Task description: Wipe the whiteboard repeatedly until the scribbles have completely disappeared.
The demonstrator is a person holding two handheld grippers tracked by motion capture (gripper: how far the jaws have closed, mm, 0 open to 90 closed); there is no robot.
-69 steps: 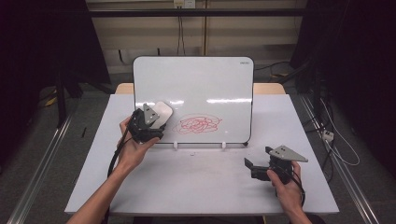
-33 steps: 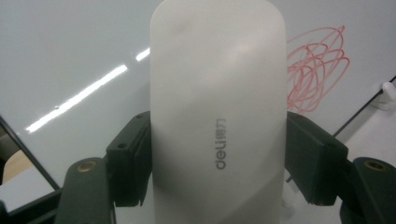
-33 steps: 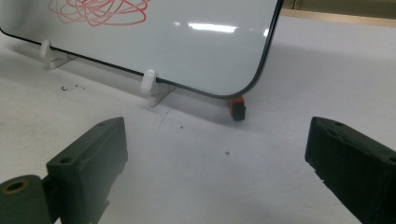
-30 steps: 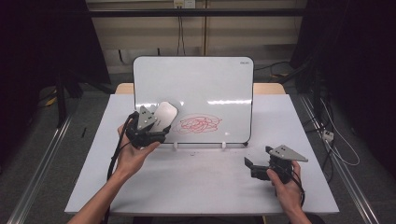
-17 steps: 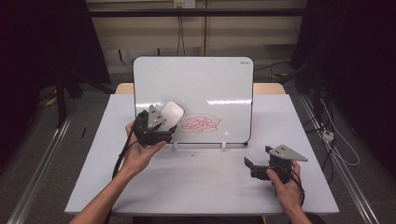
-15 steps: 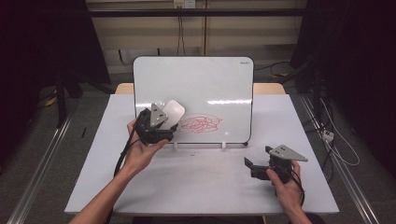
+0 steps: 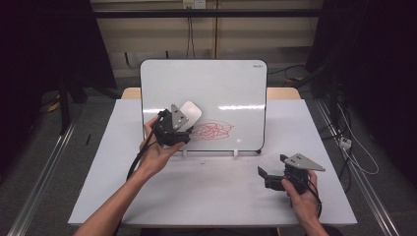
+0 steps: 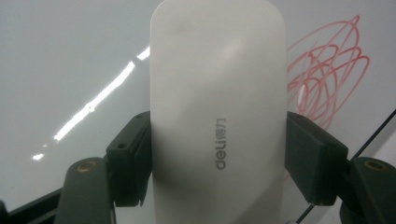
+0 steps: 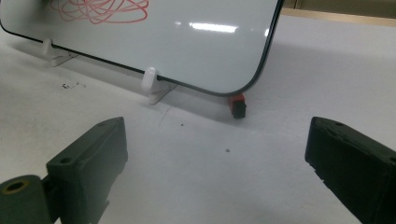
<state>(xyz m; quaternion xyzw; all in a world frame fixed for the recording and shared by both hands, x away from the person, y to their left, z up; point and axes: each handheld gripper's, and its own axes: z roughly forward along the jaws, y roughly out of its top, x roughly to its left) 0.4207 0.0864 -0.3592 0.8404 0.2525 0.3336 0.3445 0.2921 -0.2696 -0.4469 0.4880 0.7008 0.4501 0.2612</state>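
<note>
White plastic eraser point(image 8: 217, 116) clamped across its 2 long sides in left gripper point(image 7: 183, 127), held against upright whiteboard point(image 7: 221, 83) at left edge of red scribble point(image 7: 212, 131), above table's point(image 7: 206, 196) middle. Looks light, rigid, smooth-shelled and likely slippery; best gripped mid-body, as now, for even pressure. Right gripper point(image 9: 215, 163) resting near table's front right corner, jaws spread wide, nothing between them.
</note>
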